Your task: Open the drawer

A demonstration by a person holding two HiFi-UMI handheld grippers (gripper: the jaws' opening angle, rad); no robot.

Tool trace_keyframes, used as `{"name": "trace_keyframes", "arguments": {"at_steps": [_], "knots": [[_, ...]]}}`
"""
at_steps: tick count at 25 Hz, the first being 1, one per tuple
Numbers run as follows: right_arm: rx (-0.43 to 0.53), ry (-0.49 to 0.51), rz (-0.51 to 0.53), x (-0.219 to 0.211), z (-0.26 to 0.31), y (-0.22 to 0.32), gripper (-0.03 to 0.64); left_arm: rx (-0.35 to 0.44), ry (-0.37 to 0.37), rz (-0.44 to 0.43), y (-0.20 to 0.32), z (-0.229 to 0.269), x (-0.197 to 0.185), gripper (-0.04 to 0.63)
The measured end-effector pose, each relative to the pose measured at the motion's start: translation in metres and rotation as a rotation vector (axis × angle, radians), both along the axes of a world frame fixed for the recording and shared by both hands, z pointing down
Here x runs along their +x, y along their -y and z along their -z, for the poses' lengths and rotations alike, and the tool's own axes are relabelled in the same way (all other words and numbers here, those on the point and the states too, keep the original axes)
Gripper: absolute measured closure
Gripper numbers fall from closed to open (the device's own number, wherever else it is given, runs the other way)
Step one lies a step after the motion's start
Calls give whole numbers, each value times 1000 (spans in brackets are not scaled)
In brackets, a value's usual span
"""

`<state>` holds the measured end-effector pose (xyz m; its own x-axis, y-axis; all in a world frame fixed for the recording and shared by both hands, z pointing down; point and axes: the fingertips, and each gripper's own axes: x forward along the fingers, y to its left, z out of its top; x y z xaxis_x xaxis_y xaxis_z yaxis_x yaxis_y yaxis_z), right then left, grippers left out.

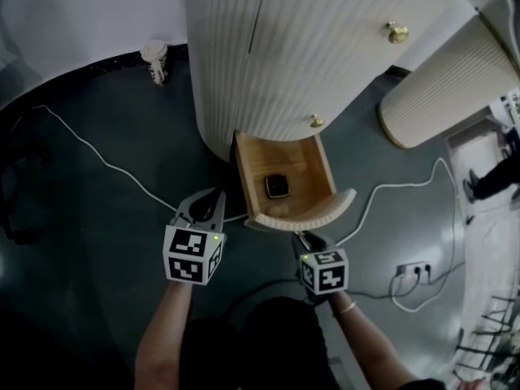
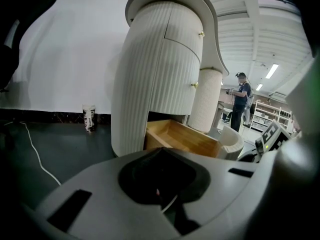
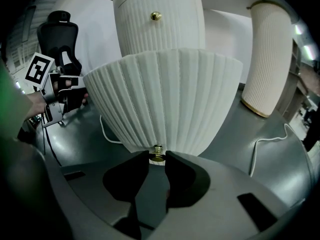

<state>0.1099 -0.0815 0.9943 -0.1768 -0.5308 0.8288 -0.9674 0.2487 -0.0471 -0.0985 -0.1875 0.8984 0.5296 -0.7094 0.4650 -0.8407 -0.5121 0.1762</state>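
The bottom drawer (image 1: 284, 169) of the ribbed cream cabinet (image 1: 276, 55) stands pulled out, its wooden inside showing. A small black object (image 1: 278, 187) lies in it. My right gripper (image 1: 302, 238) is at the drawer's curved front (image 3: 165, 99). Its fingers are shut on the small brass knob (image 3: 157, 155) at the lower edge. My left gripper (image 1: 213, 197) hovers over the floor to the left of the drawer, apart from it, jaws together and empty. From the left gripper (image 2: 160, 151) view the open drawer (image 2: 185, 139) lies ahead to the right.
A paper cup (image 1: 155, 62) stands on the dark floor by the wall. A white cable (image 1: 97, 157) runs across the floor to a power strip (image 1: 414, 273). A second ribbed column (image 1: 447, 88) stands to the right. A person (image 2: 241, 101) stands far back.
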Motion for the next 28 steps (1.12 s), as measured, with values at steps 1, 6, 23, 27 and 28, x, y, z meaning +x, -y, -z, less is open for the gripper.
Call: {"name": "trace_keyframes", "arguments": {"at_steps": [1,6,23,27,28], "knots": [[-11,-2,-8,1,0,-2,518,-2,0,-2,-1,-1,1,592],[-68,-29,-53,5,3,-10,515,-5,-6,-5,1,-2,2,592],[79,129,-74,5,119,-3,581,2,-2,13,7,2,2,592],[101,194,-74,-2,139,0,594,1,7,16,7,2,1,592],[115,209,-73,-4,146,3,595,0,10,18,7,2,-1,592]]}}
